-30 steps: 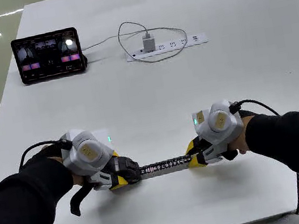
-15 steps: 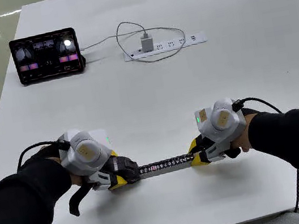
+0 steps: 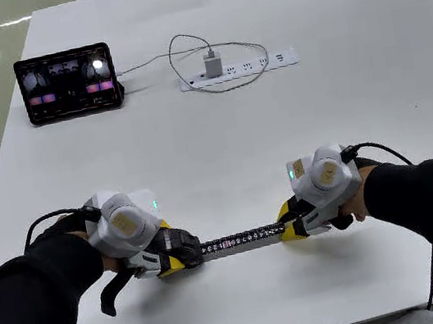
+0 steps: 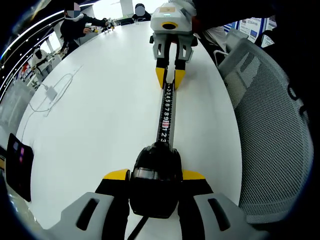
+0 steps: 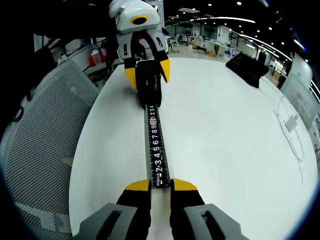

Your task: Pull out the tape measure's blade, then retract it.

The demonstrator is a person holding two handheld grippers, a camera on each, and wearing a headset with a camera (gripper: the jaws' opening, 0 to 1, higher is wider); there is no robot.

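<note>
Tape blade [image 3: 242, 241] pointing right; axis left-right

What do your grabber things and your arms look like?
The left gripper and right gripper match: rounded white-grey bodies, a tan square label, a green light, black jaws tipped yellow. Black cables trail back. The sleeves are black.

One table [image 3: 296, 140] carries one tape measure [image 3: 178, 246] with a single blade [image 3: 240, 241], one tablet [image 3: 68, 81], one power strip [image 3: 258, 63], one charger [image 3: 213, 65] and one white cable [image 3: 171, 57]. There are two grippers: the left gripper [image 3: 170, 251] and the right gripper [image 3: 288, 230]. There is one mesh chair [image 4: 270, 125].
</note>
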